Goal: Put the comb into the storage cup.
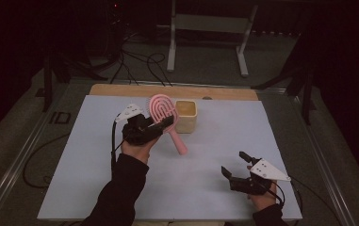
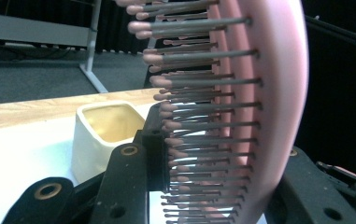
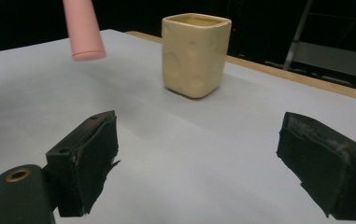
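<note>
One pink hairbrush [image 1: 164, 113] is clamped by its head in the left gripper [image 1: 160, 126], raised above the table [image 1: 87, 179] beside one cream cup [image 1: 185, 115]. The right gripper [image 1: 233, 164] rests apart, jaws spread, empty.

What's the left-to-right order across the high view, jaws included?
left gripper, shut on the pink hairbrush → cream cup → right gripper, jaws open over the white table cover.
</note>
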{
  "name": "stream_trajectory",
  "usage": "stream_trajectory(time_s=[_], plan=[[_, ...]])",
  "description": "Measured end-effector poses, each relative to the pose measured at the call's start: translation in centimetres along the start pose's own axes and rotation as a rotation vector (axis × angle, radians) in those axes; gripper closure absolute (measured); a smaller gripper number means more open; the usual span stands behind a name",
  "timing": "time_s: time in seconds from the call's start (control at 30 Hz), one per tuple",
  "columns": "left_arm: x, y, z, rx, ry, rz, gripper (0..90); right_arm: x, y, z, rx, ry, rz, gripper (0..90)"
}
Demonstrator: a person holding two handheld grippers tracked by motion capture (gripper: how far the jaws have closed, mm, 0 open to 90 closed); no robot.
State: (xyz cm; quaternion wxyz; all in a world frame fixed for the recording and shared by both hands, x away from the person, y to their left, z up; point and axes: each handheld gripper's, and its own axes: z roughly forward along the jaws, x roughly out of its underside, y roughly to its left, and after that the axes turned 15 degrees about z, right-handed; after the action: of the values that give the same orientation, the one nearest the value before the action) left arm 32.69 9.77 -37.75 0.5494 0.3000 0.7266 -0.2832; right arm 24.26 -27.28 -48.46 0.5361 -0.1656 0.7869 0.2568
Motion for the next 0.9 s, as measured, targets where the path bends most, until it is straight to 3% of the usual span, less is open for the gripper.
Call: stream_trajectory(time_s=[0.37,0.6,0.9], plan=[[-0.8,0.9,0.1,0.003,0.005,0.018,64.8,0.3,0.1,0.2,-0.006,0.004,-0.001,12.4],[-1.1,1.4,0.1,0.01,-0.011,0.006,64.8,0.4,0.0,0.2,0.007,0.011,-0.007,12.4],[-1.6,2.0,-0.1,0.013,-0.02,0.016,64.8,0.5,-0.1,0.3,-0.001,0.019,0.012,12.5]])
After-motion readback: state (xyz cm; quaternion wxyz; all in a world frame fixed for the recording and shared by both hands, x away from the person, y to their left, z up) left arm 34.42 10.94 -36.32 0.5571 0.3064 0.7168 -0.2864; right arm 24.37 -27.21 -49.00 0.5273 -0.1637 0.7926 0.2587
